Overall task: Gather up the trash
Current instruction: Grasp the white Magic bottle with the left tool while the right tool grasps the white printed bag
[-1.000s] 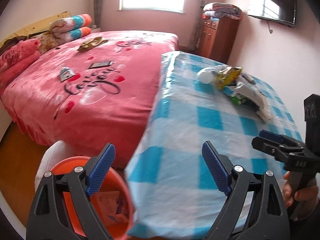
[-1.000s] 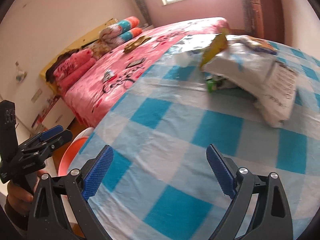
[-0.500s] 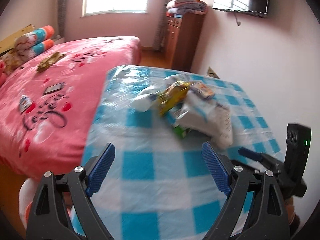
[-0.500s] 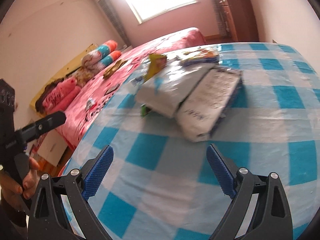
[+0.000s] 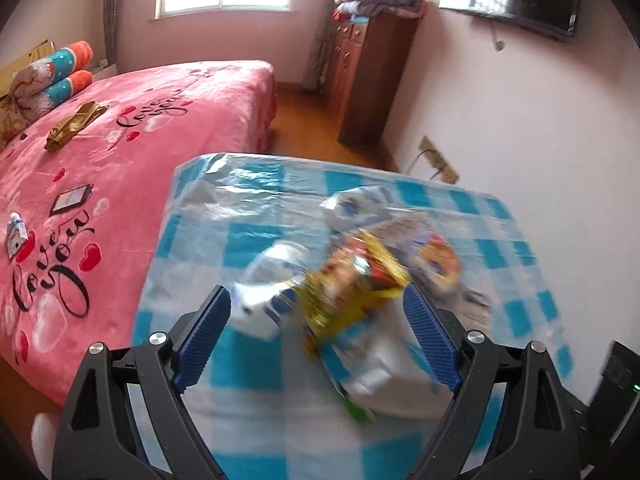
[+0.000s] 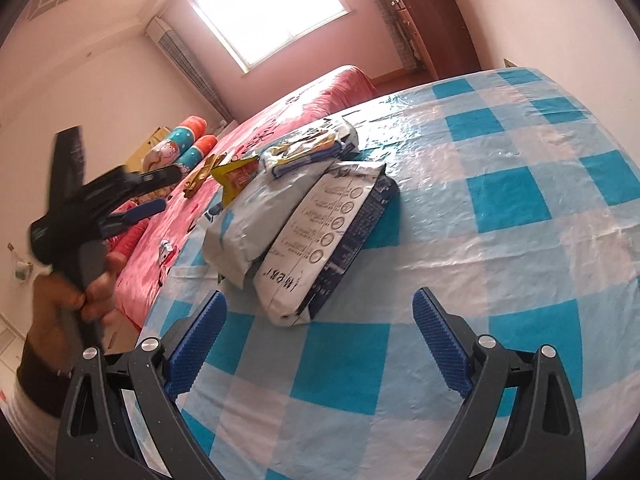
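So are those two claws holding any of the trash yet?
No. The left gripper and right gripper are both open and empty; the wrappers lie untouched on the table.

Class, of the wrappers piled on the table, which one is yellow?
The crinkled snack bag standing up between the white bottle and the grey pouches; the others are white, grey or blue.

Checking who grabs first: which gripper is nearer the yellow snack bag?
Left. The left gripper frames the yellow snack bag; the right gripper sits behind the pile.
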`<state>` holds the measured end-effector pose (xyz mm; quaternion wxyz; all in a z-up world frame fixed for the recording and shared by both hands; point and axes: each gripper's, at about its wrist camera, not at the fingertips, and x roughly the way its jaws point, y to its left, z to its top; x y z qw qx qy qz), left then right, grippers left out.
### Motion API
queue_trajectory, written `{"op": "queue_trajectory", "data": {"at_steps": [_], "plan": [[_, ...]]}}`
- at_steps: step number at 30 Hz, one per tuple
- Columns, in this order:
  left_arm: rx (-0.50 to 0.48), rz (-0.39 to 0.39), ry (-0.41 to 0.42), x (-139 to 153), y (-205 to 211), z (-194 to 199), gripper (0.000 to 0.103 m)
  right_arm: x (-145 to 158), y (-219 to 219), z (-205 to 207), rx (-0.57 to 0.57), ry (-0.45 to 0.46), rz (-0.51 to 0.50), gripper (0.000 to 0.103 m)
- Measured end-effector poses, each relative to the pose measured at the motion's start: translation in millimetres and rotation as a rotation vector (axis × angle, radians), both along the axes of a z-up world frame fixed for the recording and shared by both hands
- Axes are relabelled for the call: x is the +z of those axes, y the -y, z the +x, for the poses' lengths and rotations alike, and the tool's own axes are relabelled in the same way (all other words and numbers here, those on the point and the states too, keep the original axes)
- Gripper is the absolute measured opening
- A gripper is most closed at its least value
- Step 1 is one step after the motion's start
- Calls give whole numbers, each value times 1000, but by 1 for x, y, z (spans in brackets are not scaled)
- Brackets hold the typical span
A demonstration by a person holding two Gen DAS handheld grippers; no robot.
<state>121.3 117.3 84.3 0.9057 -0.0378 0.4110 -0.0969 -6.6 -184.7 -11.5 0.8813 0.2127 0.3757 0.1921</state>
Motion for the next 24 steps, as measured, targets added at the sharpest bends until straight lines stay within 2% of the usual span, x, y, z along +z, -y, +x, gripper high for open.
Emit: {"op": "queue_trajectory", "data": {"at_steps": [3, 12, 18, 24], "plan": [[5, 4, -45, -15, -6, 18, 79, -3, 3, 4, 4, -13, 7, 93], [5, 28, -89, -44, -17, 39, 76, -6, 11, 20, 10, -48, 33, 93], [-9, -16, -81, -50, -22, 46, 76, -5, 7, 35, 25, -80, 47, 93], [-38, -63, -90, -57, -17, 44, 73, -3, -16, 54, 22, -103, -68, 93]]}}
